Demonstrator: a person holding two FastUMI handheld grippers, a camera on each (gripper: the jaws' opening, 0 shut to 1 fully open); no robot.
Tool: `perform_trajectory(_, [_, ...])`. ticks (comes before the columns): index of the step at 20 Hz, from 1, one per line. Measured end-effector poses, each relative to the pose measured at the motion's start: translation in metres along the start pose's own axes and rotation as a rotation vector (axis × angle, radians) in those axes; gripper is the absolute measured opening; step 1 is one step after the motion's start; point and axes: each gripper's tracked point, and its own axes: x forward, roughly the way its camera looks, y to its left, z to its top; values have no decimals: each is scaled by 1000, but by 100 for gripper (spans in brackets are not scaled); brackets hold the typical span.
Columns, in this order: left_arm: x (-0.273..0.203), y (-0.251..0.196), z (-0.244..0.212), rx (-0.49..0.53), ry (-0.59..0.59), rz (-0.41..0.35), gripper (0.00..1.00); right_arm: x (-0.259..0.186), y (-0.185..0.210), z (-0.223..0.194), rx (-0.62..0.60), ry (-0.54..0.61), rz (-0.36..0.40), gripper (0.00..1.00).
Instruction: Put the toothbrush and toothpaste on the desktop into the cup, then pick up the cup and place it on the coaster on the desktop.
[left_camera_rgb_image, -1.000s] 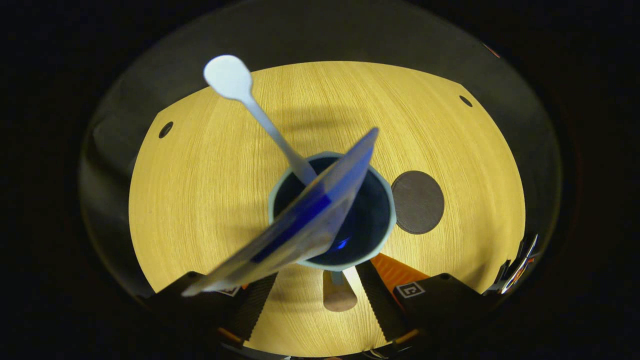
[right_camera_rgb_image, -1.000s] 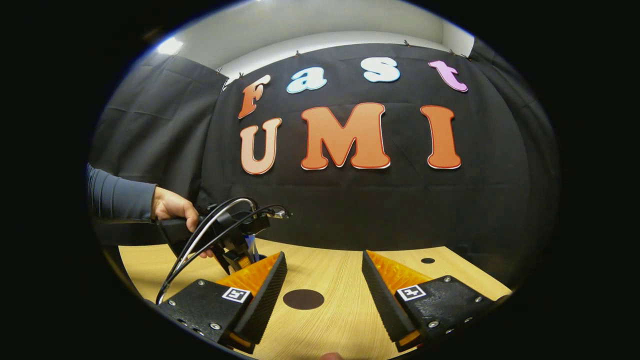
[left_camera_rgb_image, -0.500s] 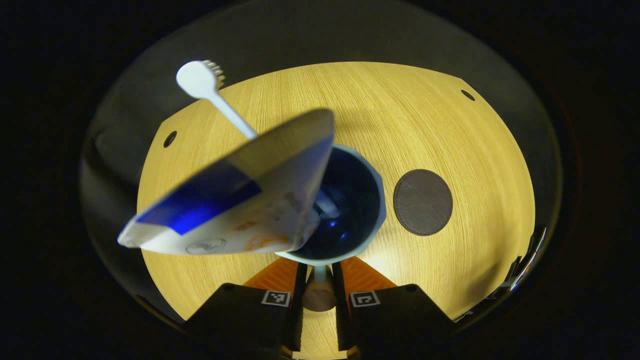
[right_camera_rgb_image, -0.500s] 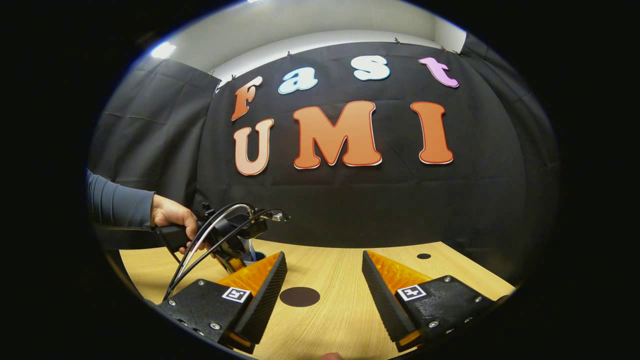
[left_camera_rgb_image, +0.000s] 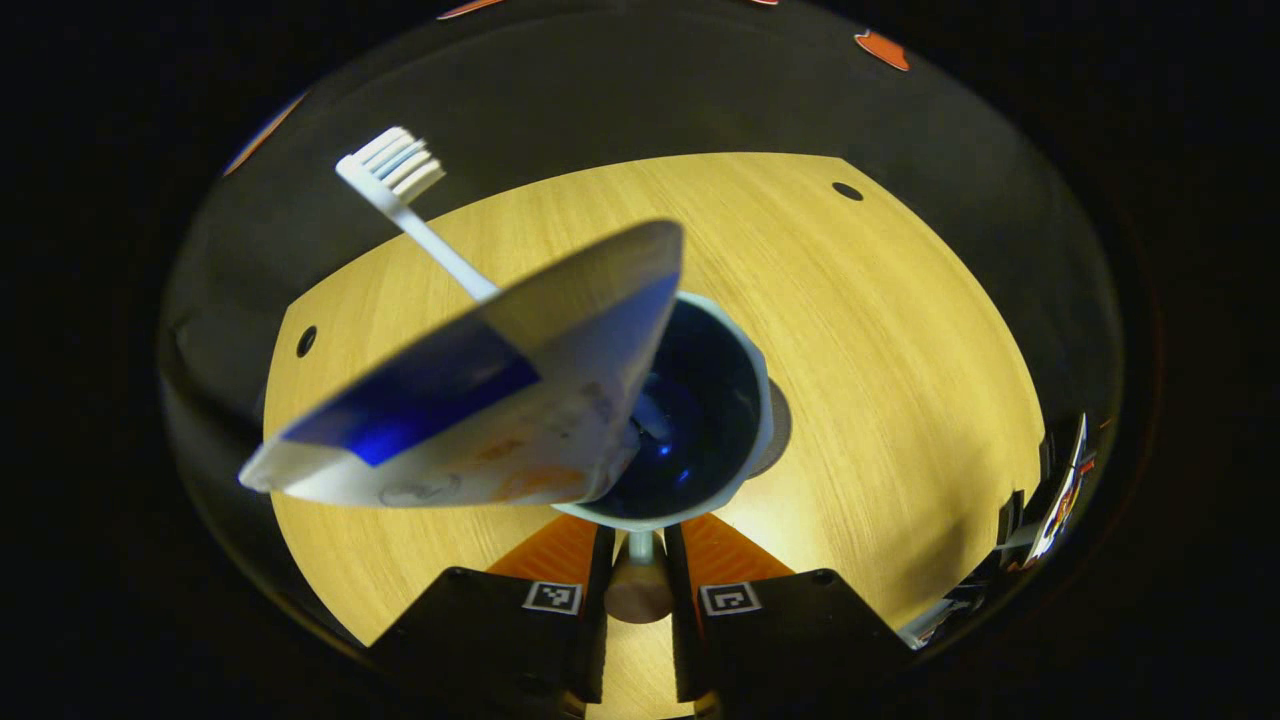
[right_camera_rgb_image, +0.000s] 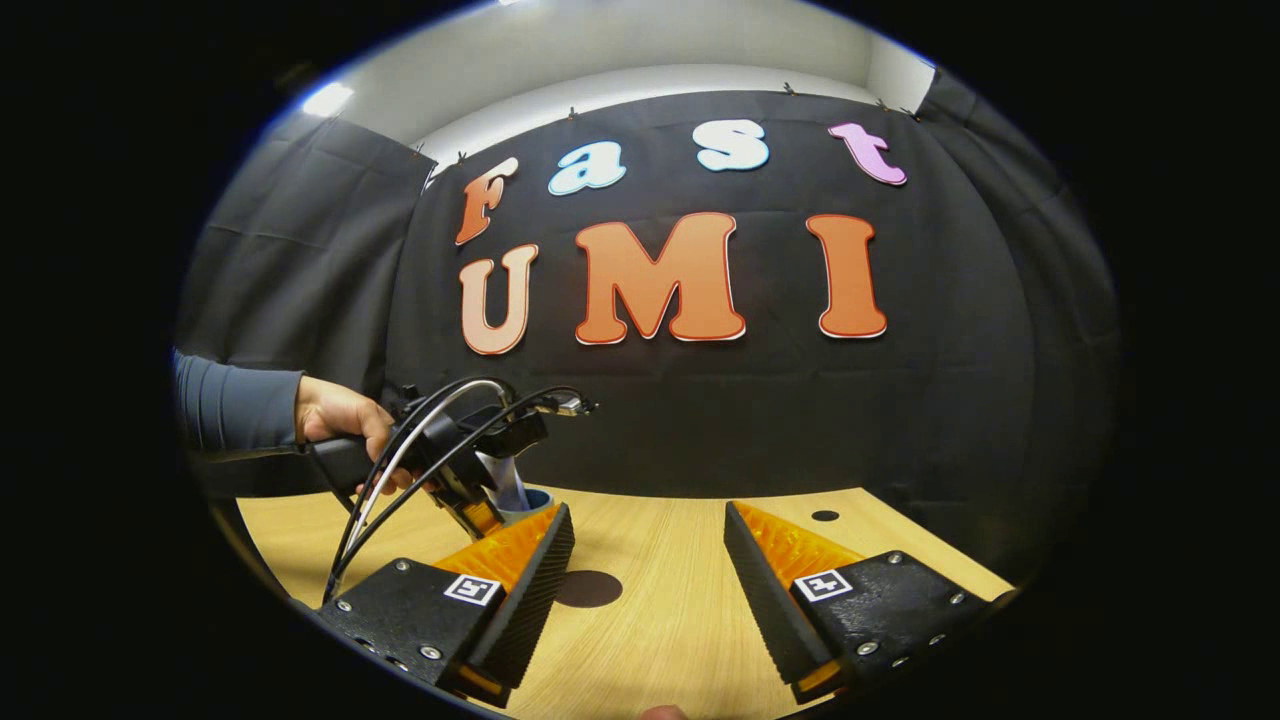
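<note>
Cup (left_camera_rgb_image: 745, 440) handle pinched in left claw (left_camera_rgb_image: 640, 560); coaster (left_camera_rgb_image: 776, 430) partly beneath.

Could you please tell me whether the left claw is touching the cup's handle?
Touching. The left gripper view shows the left claw with both fingers pressed on the handle just below the cup.
</note>
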Motion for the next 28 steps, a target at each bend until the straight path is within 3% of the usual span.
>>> perform_trajectory(5, [32, -27, -1, 34, 15, -28, 29, -13, -16, 1, -37, 8, -34, 92])
perform_trajectory(13, [77, -25, -13, 61, 79, -53, 30, -12, -24, -14, -22, 55, -54, 92])
perform_trajectory(14, [79, -24, -12, 82, 63, -35, 33, -10, -21, -15, -20, 60, -50, 92])
perform_trajectory(15, [82, -23, -8, 102, 42, -24, 44, -9, -18, -16, -18, 63, -46, 92])
perform_trajectory(16, [83, -24, -4, 113, 15, -28, 55, -9, -16, -16, -18, 63, -43, 92])
perform_trajectory(17, [84, -26, -1, 121, -8, -33, 75, -7, -12, -17, -16, 65, -38, 92])
perform_trajectory(19, [80, -25, 9, 130, -80, -21, 91, -5, -5, -16, -13, 71, -28, 93])
perform_trajectory(20, [77, -23, 14, 129, -117, -6, 94, -4, -1, -14, -12, 70, -25, 88])
perform_trajectory(21, [68, -25, 13, 124, -170, -2, 94, -3, 4, -13, -11, 68, -17, 93])
perform_trajectory(25, [43, -19, 30, 43, -389, 4, 96, 0, 24, -6, -31, 66, -13, 93])
perform_trajectory(28, [36, -14, 42, -10, -608, 101, 96, 3, 40, 2, -31, 54, -8, 93])
